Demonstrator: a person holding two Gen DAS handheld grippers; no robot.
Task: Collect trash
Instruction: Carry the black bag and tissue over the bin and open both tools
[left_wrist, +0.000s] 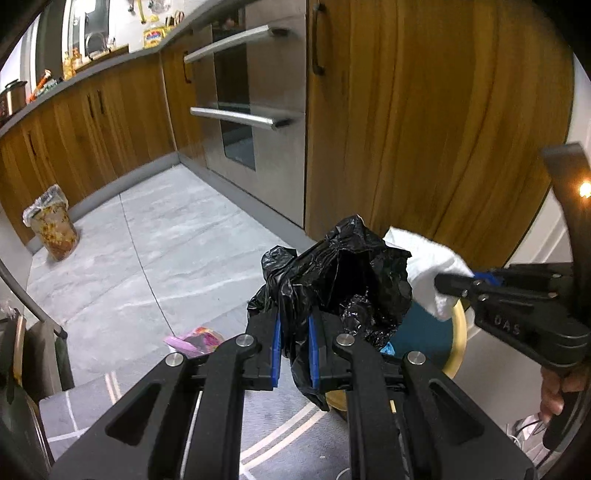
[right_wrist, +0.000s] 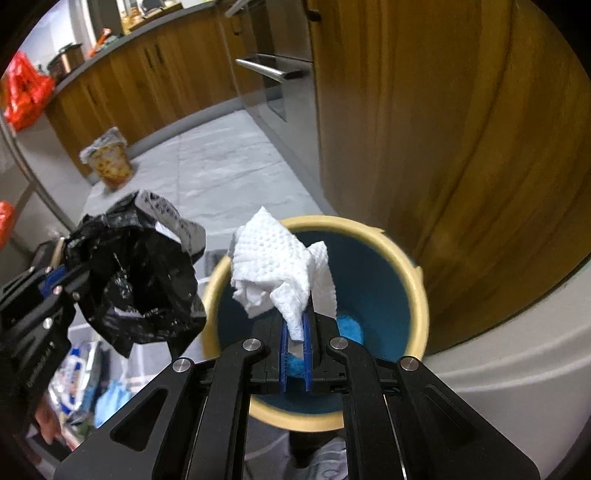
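- Holding a crumpled black plastic bag (left_wrist: 332, 280), the left tool (left_wrist: 294, 332) has its blue pads nearly closed, with a fold of the bag pinched between them.
- Right tool (right_wrist: 295, 328): pads fully closed on a tail of a white paper towel (right_wrist: 280, 273); the rest of the towel stands bunched above the fingertips.
- Bin (right_wrist: 413, 273): round, cream rim, teal inside, standing on the floor just beside a wooden cabinet (left_wrist: 424, 110). Something blue lies at its bottom; what it is I cannot tell.
- In the right wrist view the paper towel hangs over the bin's opening; the black bag is to its left, at the rim's outer edge.
- In the left wrist view the bag covers most of the bin; the right tool comes in from the right with the towel just behind the bag. Whether towel and bag touch, I cannot tell.
- A hand (left_wrist: 554, 391) grips the right tool's handle.
- Pink wrapper (left_wrist: 195, 339) lies on the grey floor (left_wrist: 166, 229) left of the left tool.
- A lined patterned waste basket (left_wrist: 51, 225) stands well apart, against the far cabinets.
- Steel oven (left_wrist: 251, 92) is set in the cabinet run.
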